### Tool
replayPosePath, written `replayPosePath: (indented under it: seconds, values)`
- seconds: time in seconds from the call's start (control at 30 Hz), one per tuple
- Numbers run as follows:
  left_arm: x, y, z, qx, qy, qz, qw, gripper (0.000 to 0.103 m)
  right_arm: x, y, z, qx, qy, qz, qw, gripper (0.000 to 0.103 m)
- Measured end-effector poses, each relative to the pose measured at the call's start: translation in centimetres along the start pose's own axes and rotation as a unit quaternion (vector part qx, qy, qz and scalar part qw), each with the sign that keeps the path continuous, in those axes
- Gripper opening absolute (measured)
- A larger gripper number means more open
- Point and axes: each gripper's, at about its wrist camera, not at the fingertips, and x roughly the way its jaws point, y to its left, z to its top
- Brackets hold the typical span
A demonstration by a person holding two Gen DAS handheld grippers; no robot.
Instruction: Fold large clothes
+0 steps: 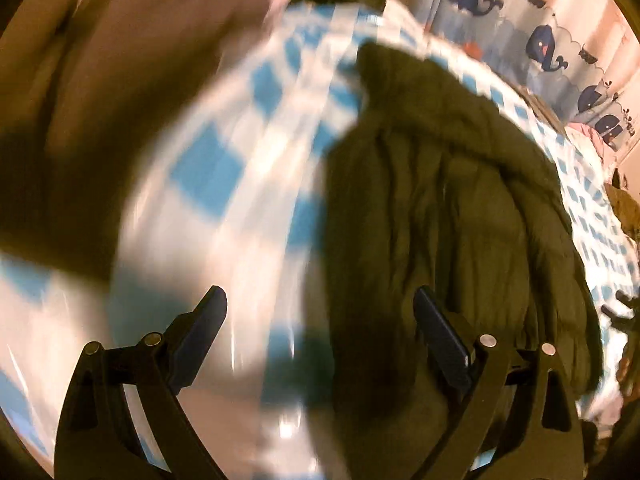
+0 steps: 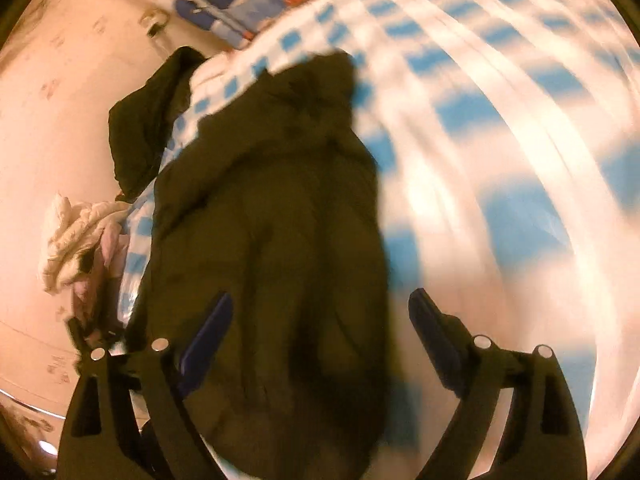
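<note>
Both the left gripper (image 1: 320, 312) and right gripper (image 2: 320, 312) hover, jaws apart and empty, above the dark green coat (image 2: 272, 240) bunched on the checked bed (image 2: 500, 160); risk: a shallow pinch drags only the top layer.

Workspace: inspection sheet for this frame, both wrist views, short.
Surface: bed under a blue-and-white checked sheet, motion-blurred in both views.
Job's things: dark olive padded jacket lying crumpled on the sheet, not neatly folded.
Clutter: white and pink clothes pile at the bed edge; another dark garment beside it.
Grippers: left gripper open over the jacket's edge; right gripper open above the jacket; neither holds anything.
Cables: nothing seen.
Surroundings: whale-print fabric along the far side; pale patterned wall; blurred brown mass, unidentifiable.
</note>
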Motion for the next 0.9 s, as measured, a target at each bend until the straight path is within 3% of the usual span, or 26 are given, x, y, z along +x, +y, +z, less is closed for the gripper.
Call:
replayPosePath:
  seconds: [0.1,0.13,0.23,0.3,0.33,0.43,0.5,0.6,0.7,0.8,0.83,0.9]
  values:
    - [-0.1,0.7,-2.4,-0.03,0.034,-0.066,0.9968,0.09,-0.5,-0.8,-2.9,0.017,0.015,0.016,1.0,0.086]
    - [-0.2,0.4,-2.8,-0.028,0.035,-0.066,0.9968,0.09,-0.5,-0.8,-3.5,0.017,0.021,0.019,0.999,0.086]
    - [-1.1,-1.2,-2.7,-0.012,0.024,-0.037,0.999,0.09,0.1,-0.2,-5.1,0.016,0.038,0.024,0.999,0.086]
    - [-0.6,-2.9,-2.3,0.022,0.027,0.013,0.9993,0.09,0.5,0.0,-6.4,0.012,0.054,0.025,0.998,0.086]
    - [0.5,-4.3,-2.2,0.062,0.043,0.061,0.9953,0.09,0.7,0.3,-6.8,0.01,0.06,0.026,0.998,0.086]
    - [3.7,-5.8,-3.0,0.148,0.108,0.121,0.9757,0.09,1.1,0.7,-8.0,0.01,0.071,0.037,0.997,0.086]
    - [4.2,-5.2,-4.2,0.186,0.136,0.13,0.9645,0.091,0.7,1.1,-8.5,0.005,0.075,0.049,0.996,0.086]
    - [2.1,-2.7,-4.5,0.185,0.142,0.143,0.9619,0.091,-0.1,0.7,-9.1,0.002,0.08,0.048,0.996,0.088]
    - [-0.1,0.1,-3.8,0.135,0.136,0.101,0.9762,0.09,-0.2,-0.5,-9.2,0.013,0.084,0.049,0.995,0.088]
    - [-1.1,0.9,-3.5,0.083,0.135,-0.01,0.9873,0.09,0.2,-0.7,-9.0,0.019,0.083,0.06,0.995,0.088]
    - [-0.8,0.8,-3.4,0.075,0.138,-0.024,0.9873,0.09,0.4,-0.6,-9.0,0.019,0.083,0.066,0.994,0.088]
    - [0.2,0.2,-3.7,0.088,0.146,-0.006,0.9854,0.09,0.9,-0.2,-9.0,0.015,0.088,0.07,0.994,0.089]
